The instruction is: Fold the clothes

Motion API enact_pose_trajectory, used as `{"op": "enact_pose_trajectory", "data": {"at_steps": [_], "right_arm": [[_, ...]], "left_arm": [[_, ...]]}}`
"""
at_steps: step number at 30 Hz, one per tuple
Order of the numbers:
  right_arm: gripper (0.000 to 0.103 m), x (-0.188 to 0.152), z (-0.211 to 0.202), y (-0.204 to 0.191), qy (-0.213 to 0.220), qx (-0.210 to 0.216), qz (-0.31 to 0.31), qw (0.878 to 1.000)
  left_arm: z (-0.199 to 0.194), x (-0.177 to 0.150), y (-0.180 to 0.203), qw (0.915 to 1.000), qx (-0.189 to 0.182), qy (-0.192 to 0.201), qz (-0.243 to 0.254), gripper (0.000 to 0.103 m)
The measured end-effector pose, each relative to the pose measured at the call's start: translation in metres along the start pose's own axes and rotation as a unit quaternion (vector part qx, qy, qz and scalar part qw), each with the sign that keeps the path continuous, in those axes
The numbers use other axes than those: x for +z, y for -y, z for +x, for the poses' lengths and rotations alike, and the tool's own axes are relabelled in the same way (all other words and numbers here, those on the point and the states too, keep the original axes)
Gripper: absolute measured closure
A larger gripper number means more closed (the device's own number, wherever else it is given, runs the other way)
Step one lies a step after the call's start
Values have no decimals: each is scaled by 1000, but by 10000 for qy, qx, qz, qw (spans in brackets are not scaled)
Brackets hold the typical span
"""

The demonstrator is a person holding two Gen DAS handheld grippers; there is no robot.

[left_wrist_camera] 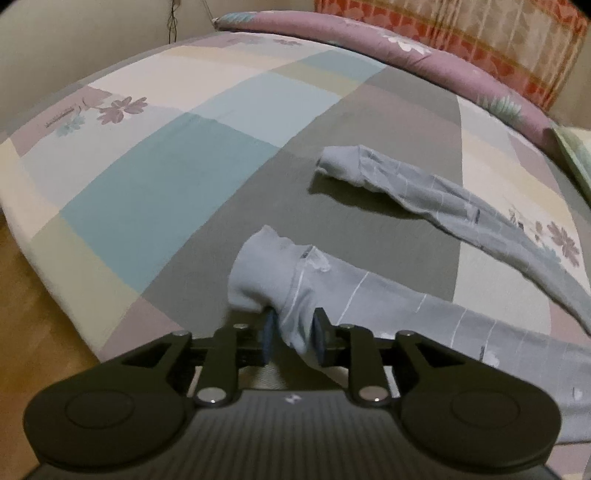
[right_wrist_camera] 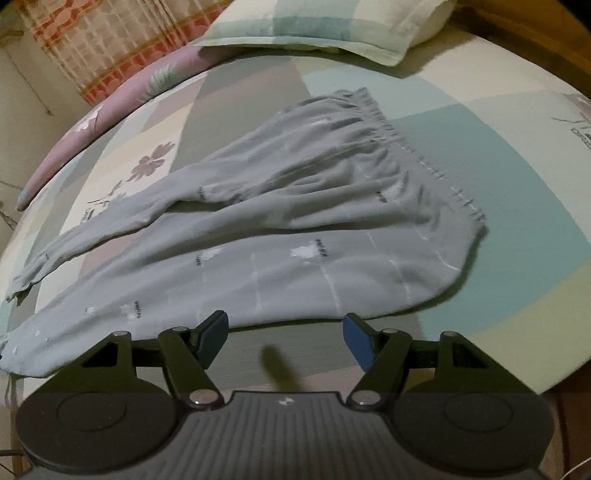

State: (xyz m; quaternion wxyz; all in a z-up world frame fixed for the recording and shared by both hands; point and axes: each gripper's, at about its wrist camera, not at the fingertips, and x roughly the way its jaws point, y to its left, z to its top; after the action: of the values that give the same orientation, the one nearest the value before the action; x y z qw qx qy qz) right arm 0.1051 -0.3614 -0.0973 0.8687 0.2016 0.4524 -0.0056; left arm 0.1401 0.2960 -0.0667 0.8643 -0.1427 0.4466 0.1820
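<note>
Grey-blue patterned trousers (right_wrist_camera: 295, 221) lie spread on the patchwork bed sheet (right_wrist_camera: 498, 184), waistband (right_wrist_camera: 406, 147) at the far right and legs running left. In the left wrist view both legs show: the far leg (left_wrist_camera: 443, 199) lies flat, and the near leg (left_wrist_camera: 388, 306) ends in a cuff (left_wrist_camera: 258, 273). My left gripper (left_wrist_camera: 293, 334) has its pads a narrow gap apart, with a fold of the near leg just behind the cuff standing loosely between them. My right gripper (right_wrist_camera: 284, 339) is wide open and holds nothing, just short of the near leg's front edge.
A pillow (right_wrist_camera: 314, 26) lies at the head of the bed. A purple flowered quilt roll (left_wrist_camera: 369, 37) runs along the far side below a checked curtain (left_wrist_camera: 461, 29). The bed edge drops to a wooden floor (left_wrist_camera: 29, 295) at the left.
</note>
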Motion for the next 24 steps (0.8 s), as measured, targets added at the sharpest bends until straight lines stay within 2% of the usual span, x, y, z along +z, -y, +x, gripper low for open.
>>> {"op": "enact_pose_trajectory", "data": {"at_steps": [3,4,6,7,8,10,12,15,17,20,24], "right_arm": [[30,-1,5,-9,-112,-22,-264,9996],[30,-2,6,-15,-140,-40,-447,9989],[30,-6,4,-33,-112,-244,-1027,9944],[30,-8,3,-43,-93,-361,-1352,9901],[30,-10,3,-52,-75,-473,-1674,9847],[30,-13,5,-68,-44,-517,-2170,9748],[30,-14,12,-81,-87,-501,-2465,9678],[30,-17,22,-95,-87,-552,-2759,9596],[30,-18,26,-102,-103,-485,-2833,9578],[30,-23,28,-106,-115,-390,-2842,9579],[30,-29,35,-106,-191,-555,-2939,9540]], "left_arm": [[-11,-3,11,9990,52,-104,421,76],[-16,-6,18,9979,42,-134,633,73],[-29,-16,43,9915,-49,-111,1298,67],[-35,-22,59,9854,-92,-56,1699,62],[-41,-29,76,9780,-167,0,2079,59],[-49,-43,111,9599,-425,111,2768,45],[-54,-60,148,9353,-748,187,3452,36],[-57,-90,200,8919,-1191,258,4355,35],[-57,-110,230,8678,-1373,261,4768,35],[-53,-133,259,8481,-1515,188,5074,35],[-40,-150,281,8397,-1557,182,5200,35]]}}
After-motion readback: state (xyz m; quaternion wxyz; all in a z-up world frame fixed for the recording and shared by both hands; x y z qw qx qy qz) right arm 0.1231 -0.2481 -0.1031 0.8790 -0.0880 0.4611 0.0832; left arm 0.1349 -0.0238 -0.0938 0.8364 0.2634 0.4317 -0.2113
